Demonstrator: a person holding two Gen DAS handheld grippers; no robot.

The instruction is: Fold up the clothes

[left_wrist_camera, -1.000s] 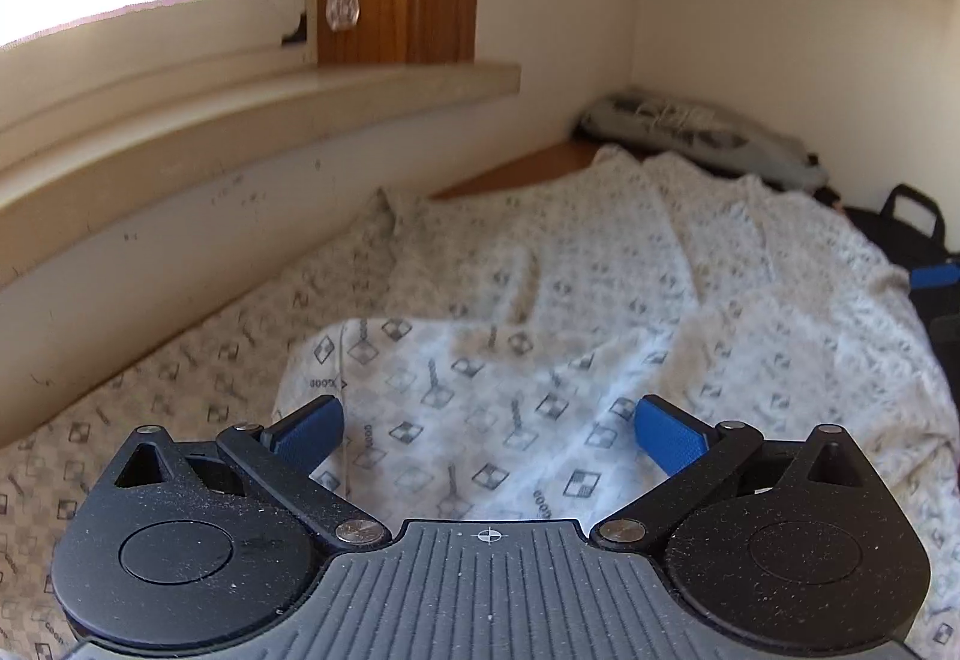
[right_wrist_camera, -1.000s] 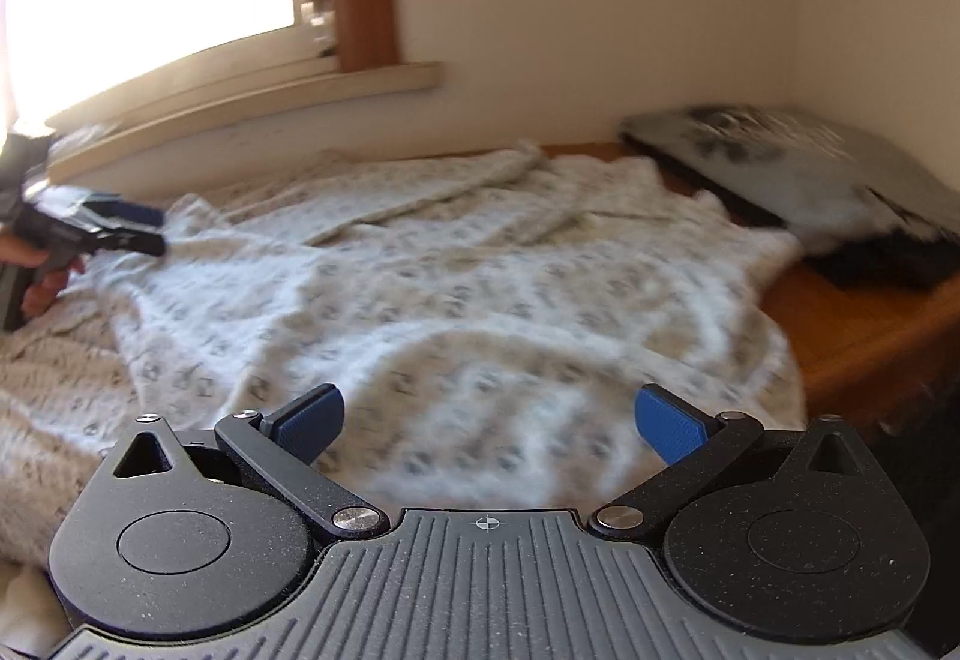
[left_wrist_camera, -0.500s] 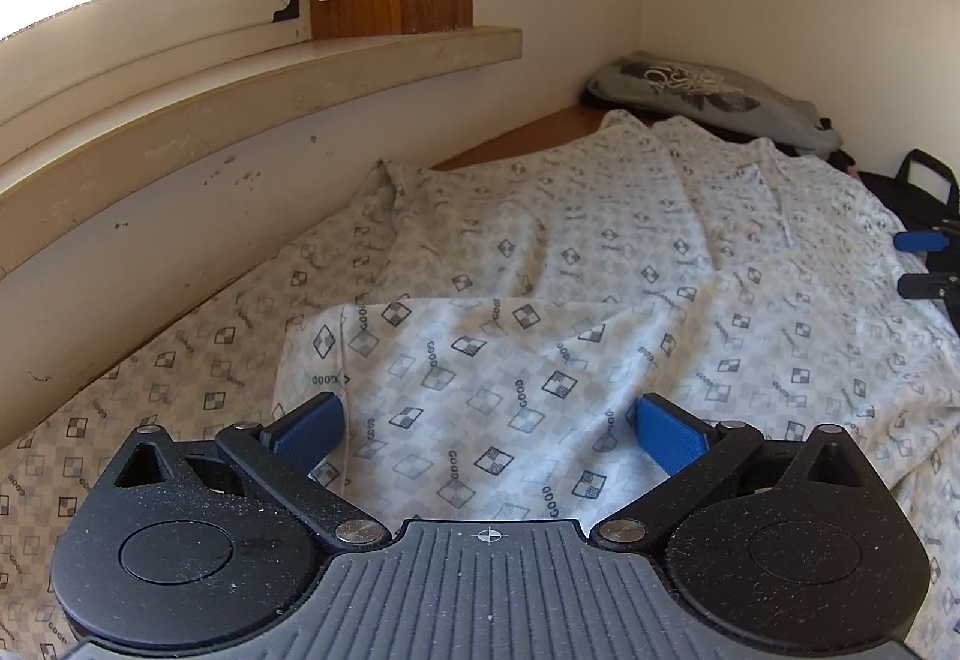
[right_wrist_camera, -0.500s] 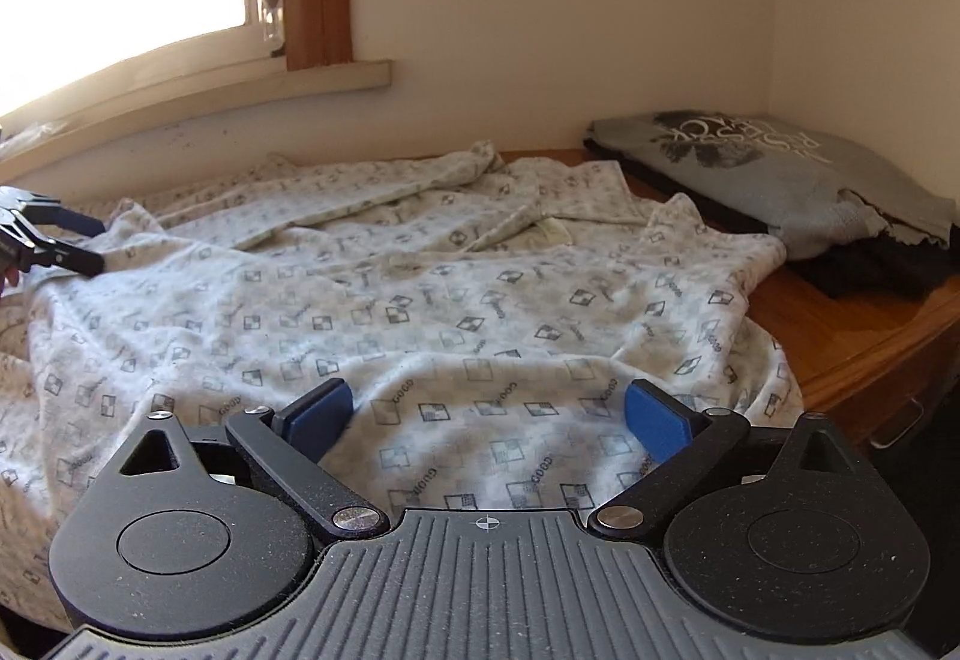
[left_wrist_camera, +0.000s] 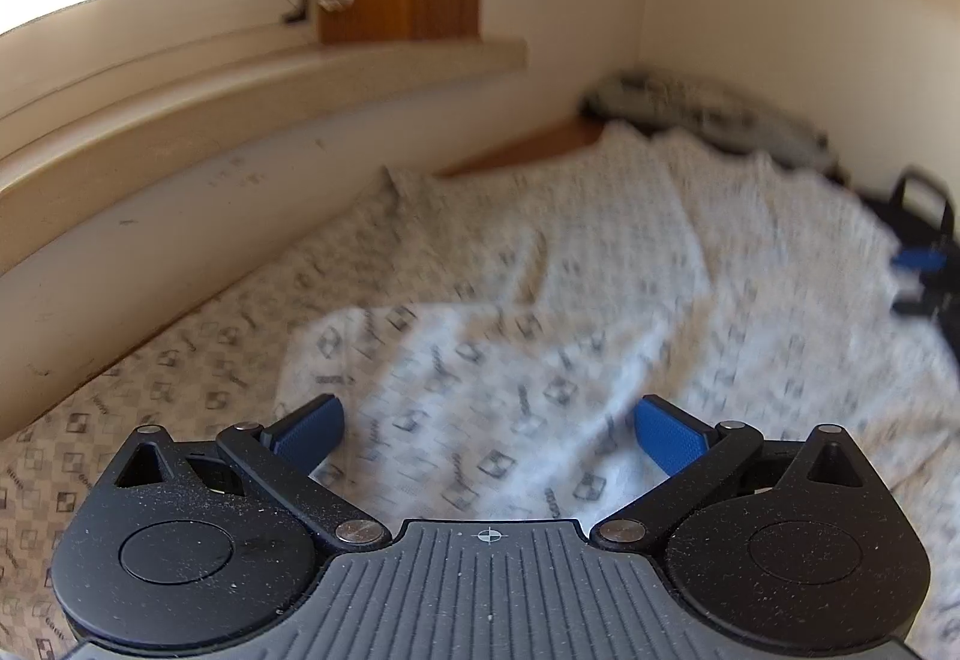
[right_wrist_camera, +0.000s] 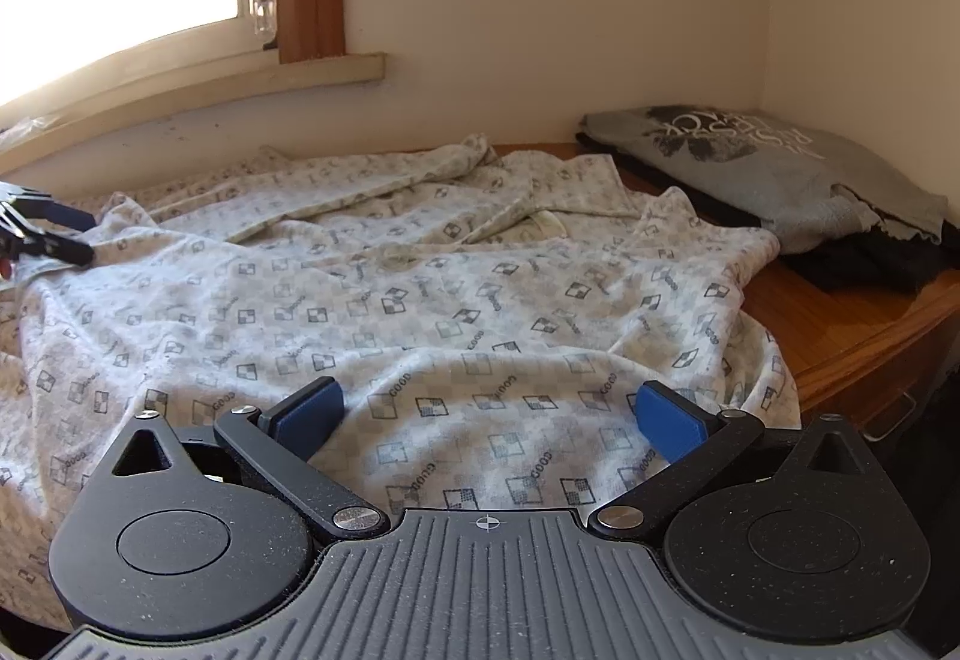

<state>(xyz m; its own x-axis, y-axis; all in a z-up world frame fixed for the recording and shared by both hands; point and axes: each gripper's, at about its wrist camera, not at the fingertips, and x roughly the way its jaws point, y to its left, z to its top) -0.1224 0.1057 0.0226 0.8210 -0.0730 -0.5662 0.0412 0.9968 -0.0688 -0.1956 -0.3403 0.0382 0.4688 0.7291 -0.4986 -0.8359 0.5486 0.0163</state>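
Observation:
A white patterned shirt [right_wrist_camera: 420,288] with small checked squares lies spread and rumpled over a wooden surface; it also fills the left wrist view [left_wrist_camera: 540,312], blurred. My left gripper [left_wrist_camera: 489,429] is open and empty just above a folded-over part of the shirt. My right gripper [right_wrist_camera: 489,414] is open and empty over the shirt's near edge. The left gripper also shows at the far left of the right wrist view [right_wrist_camera: 42,234], and the right gripper shows at the far right of the left wrist view [left_wrist_camera: 918,276].
A folded grey printed t-shirt [right_wrist_camera: 774,162] lies on dark clothes at the back right corner. The wooden surface [right_wrist_camera: 852,318] ends in an edge at the right. A wall and window sill [left_wrist_camera: 240,120] run along the back. A black bag [left_wrist_camera: 924,198] stands at right.
The left wrist view has shifted and gone blurred, so the left gripper is moving. The right gripper has steadied over the shirt's near edge. Both stay open.

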